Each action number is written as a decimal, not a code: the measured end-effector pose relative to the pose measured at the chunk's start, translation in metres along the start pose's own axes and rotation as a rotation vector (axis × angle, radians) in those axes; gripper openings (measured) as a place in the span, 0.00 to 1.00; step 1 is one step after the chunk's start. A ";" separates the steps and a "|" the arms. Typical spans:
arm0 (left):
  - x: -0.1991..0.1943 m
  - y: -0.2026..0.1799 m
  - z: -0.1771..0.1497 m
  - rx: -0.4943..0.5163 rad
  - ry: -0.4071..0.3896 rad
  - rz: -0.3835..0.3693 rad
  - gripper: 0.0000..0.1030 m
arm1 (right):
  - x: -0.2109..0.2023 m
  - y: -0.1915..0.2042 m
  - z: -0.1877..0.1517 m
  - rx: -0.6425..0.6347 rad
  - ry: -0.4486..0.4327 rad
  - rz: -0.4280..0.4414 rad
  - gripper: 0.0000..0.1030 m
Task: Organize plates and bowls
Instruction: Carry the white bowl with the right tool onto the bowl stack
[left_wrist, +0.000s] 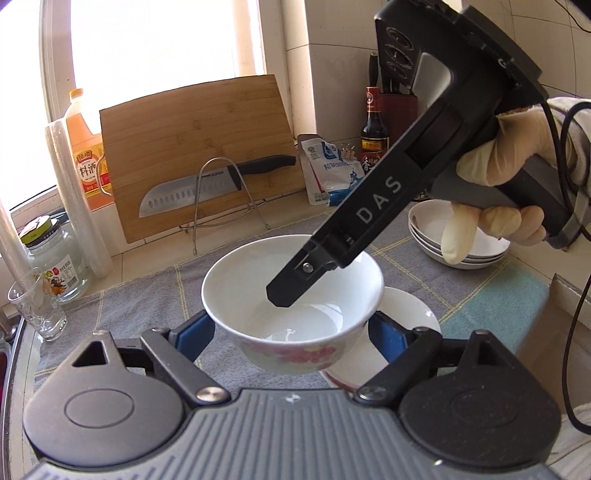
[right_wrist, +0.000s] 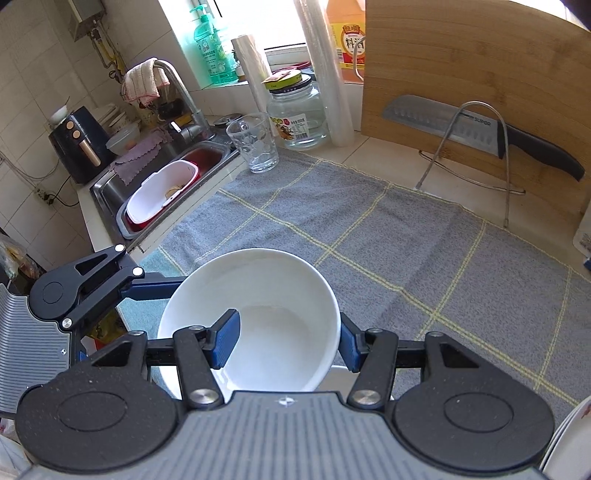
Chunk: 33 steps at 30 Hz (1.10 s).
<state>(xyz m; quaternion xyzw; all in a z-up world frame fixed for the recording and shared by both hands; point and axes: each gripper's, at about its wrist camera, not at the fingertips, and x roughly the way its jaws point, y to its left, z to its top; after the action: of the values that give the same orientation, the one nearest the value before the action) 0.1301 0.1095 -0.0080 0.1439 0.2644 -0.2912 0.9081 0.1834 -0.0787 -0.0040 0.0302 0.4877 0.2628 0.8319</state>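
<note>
Gripping one white bowl (left_wrist: 291, 302) together, left tongs (left_wrist: 291, 332) clasp its sides while right tongs (right_wrist: 284, 343) pinch its rim above the worktop's towel (right_wrist: 369, 236).

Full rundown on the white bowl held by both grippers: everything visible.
The white glazed ceramic bowl with pink floral print outside is round, deep and empty, with a glossy interior. It is held upright above the grey checked cloth. The left gripper clamps its outer sides with blue pads. The right gripper pinches the rim, one finger inside and one outside. A second white dish sits just behind and below it; contact between them is unclear.
</note>
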 end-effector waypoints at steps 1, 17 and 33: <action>0.002 -0.004 0.001 0.002 0.001 -0.006 0.87 | -0.004 -0.002 -0.003 0.005 -0.004 -0.005 0.59; 0.026 -0.031 0.000 -0.007 0.041 -0.079 0.87 | -0.015 -0.026 -0.036 0.055 0.012 -0.043 0.59; 0.039 -0.036 -0.007 -0.025 0.090 -0.091 0.87 | -0.003 -0.029 -0.047 0.028 0.058 -0.055 0.60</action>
<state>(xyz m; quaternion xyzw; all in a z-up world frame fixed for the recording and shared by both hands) 0.1324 0.0661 -0.0393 0.1332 0.3151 -0.3221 0.8827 0.1555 -0.1148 -0.0350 0.0208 0.5159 0.2336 0.8239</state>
